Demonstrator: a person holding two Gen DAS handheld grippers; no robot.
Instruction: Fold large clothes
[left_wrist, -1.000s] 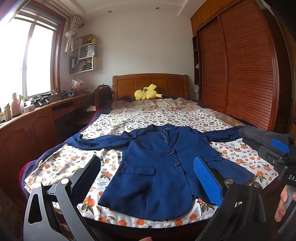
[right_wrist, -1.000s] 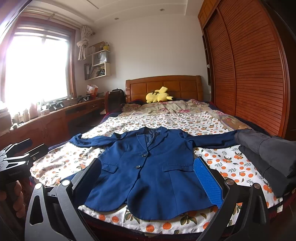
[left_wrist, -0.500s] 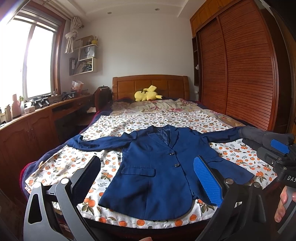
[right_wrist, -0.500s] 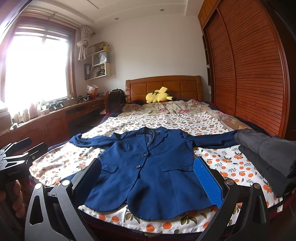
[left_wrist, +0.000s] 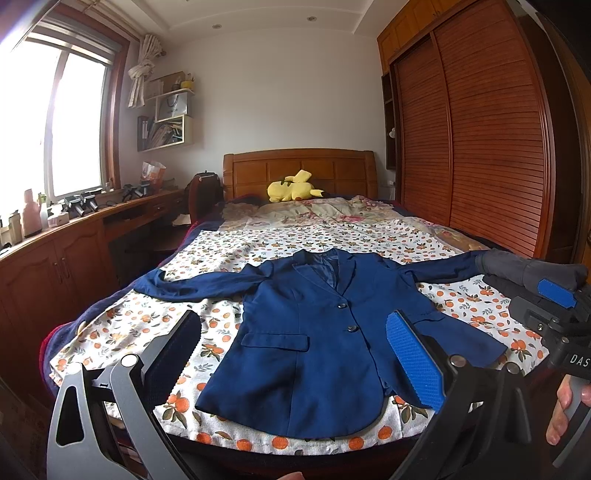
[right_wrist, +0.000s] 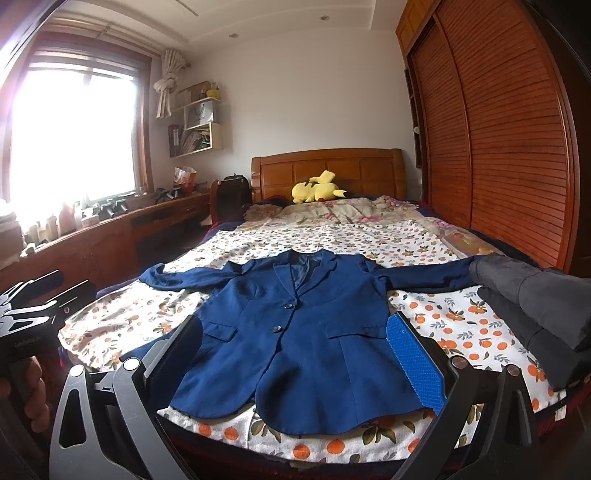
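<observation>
- Nearest the lens, the left claw (left_wrist: 291, 354) hangs at the foot of the bed with its fingers spread wide and nothing between them; the right claw (right_wrist: 295, 354) is spread the same way and also holds nothing.
- Each claw shows at the edge of the other's view, gripped by a hand; the right hand (left_wrist: 567, 410) is cut off by the frame.
- Just past the fingers, the blue jacket (right_wrist: 295, 332) lies flat and face up on the orange-print sheet (right_wrist: 454, 325), buttoned, hem toward the foot, both sleeves stretched out sideways.
- The jacket's right-side sleeve end runs under a pile of dark grey clothes (right_wrist: 535, 302), so its cuff is hidden.
- Farther up lie a floral quilt (left_wrist: 325, 212) and a yellow plush toy (left_wrist: 293, 190) against the wooden headboard (left_wrist: 299, 166).
- A long wooden desk (left_wrist: 74, 236) under the window (left_wrist: 55, 129) carries bottles and small items, possibly toiletries; glare washes them out.
- A slatted wooden wardrobe (right_wrist: 498, 147) fills the right wall.
- Against the frames from a second ago, nothing has visibly shifted: jacket, pile and both claws sit as they did.
</observation>
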